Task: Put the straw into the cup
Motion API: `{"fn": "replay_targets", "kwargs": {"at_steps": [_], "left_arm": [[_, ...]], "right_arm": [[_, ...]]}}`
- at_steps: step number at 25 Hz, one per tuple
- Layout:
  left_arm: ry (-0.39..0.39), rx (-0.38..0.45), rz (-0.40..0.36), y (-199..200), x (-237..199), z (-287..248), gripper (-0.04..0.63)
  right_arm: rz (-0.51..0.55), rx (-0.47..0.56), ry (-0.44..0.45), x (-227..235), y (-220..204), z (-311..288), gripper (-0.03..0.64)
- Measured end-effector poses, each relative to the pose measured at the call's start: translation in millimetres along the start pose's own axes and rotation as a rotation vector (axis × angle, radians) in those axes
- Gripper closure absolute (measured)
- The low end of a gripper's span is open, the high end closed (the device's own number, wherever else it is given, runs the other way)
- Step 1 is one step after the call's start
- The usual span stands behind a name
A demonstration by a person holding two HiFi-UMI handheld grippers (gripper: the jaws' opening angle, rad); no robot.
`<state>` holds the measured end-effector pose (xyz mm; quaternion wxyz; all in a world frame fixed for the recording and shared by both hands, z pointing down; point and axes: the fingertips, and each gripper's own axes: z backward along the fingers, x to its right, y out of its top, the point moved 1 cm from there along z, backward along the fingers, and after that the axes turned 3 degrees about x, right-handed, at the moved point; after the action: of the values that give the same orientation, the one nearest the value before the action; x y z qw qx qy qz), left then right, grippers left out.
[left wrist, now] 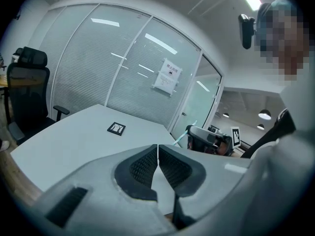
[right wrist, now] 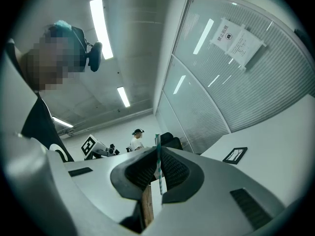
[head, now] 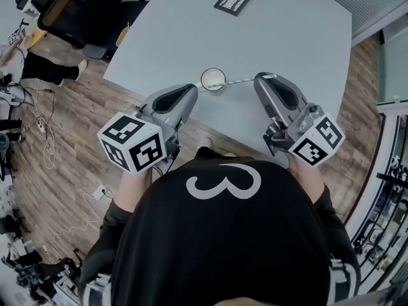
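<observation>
right gripper view showed the right gripper (right wrist: 158, 167) clamped on the thin striped straw (right wrist: 157, 142), pinched between its ribbed pads. in the head view the straw ran almost level from those jaws toward the cup (head: 213, 80). its free end lay at the cup's rim, though whether it was over the opening could not be told. the left gripper (head: 193, 89), jaws pressed together on nothing, sat just beside the cup on its other side. the cup stood upright near the table's (head: 287, 30) near edge. the step in hand looked like lining up for insertion. the next move called for tipping the straw's free end down into the mouth, then releasing it.
</observation>
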<state>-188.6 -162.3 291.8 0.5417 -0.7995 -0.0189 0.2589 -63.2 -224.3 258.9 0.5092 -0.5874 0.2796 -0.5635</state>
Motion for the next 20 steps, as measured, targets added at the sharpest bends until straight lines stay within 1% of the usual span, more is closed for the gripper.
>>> {"fn": "replay_targets", "kwargs": {"at_steps": [5,14,20], "left_arm": [[-0.062,-0.023,-0.004,10,-21,-7,0.572],[-0.173,-0.073,0.003,7,-41,-25,0.572],[-0.213,-0.104,0.014,0,-61,-32,0.572]], "right_arm": [[0.001,0.012,-0.08,8,-3,-10,0.586],[0.03,0.011,-0.212,21,-12,-12,0.586],[0.063,-0.012,-0.268,23,-26,-22,0.586]]}}
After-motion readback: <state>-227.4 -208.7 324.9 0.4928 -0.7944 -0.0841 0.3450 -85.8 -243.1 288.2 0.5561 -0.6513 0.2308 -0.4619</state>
